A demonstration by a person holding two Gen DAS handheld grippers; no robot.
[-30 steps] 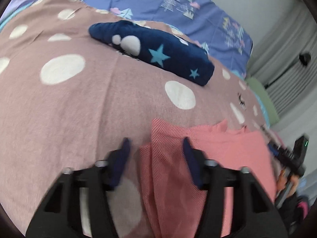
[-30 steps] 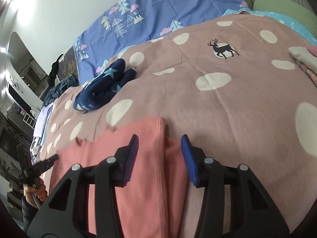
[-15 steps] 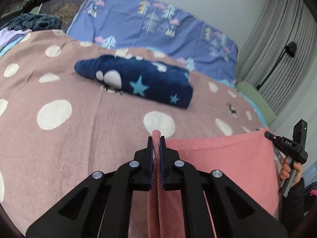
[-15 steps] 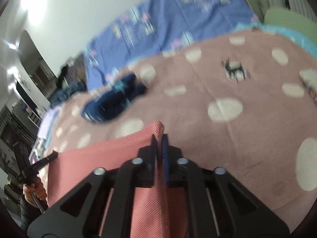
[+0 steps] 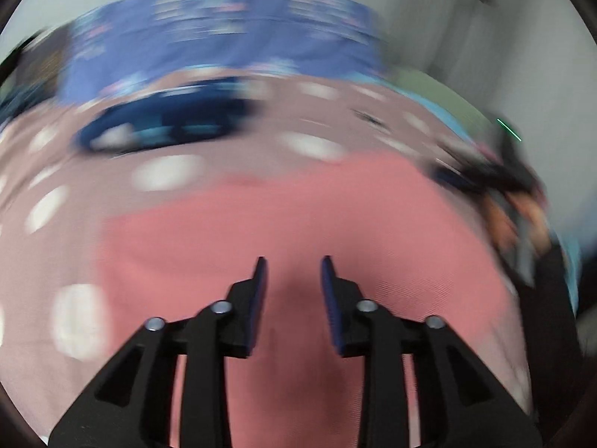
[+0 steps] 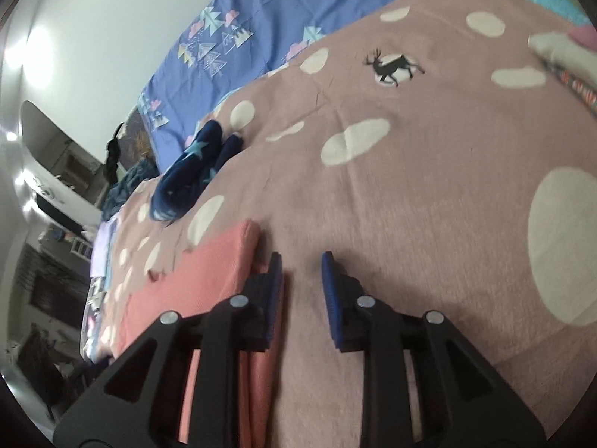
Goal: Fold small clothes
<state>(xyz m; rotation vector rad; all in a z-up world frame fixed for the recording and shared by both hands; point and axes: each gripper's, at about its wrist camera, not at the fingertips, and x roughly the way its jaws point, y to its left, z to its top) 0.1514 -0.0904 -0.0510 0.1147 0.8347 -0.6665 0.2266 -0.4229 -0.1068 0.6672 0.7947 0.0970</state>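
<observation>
Two grippers are in view, and I read both as standing apart with nothing between the pads. The left gripper (image 5: 292, 261) hangs over the middle of the pink garment (image 5: 298, 224), jaws spread, cloth visible in the gap but not pinched. That view is heavily smeared by motion, so fine detail of the fabric surface is not readable. The right gripper (image 6: 300, 257) sits at the garment's right-hand edge: its left pad overlaps the pink garment (image 6: 209, 276), its right pad is over the bare dotted blanket (image 6: 429, 194); jaws likewise spread and empty.

The garment lies flat on the blanket, and the right wrist view shows a doubled, rounded edge along its far side, which I judge to be a completed fold line. I take the spread jaws over the cloth as positioning for a fresh grip or a smoothing pass.

A navy star-print item (image 6: 194, 171) rests further up the blanket, well apart from the garment, apparently already folded and parked clear of the work area.
</observation>
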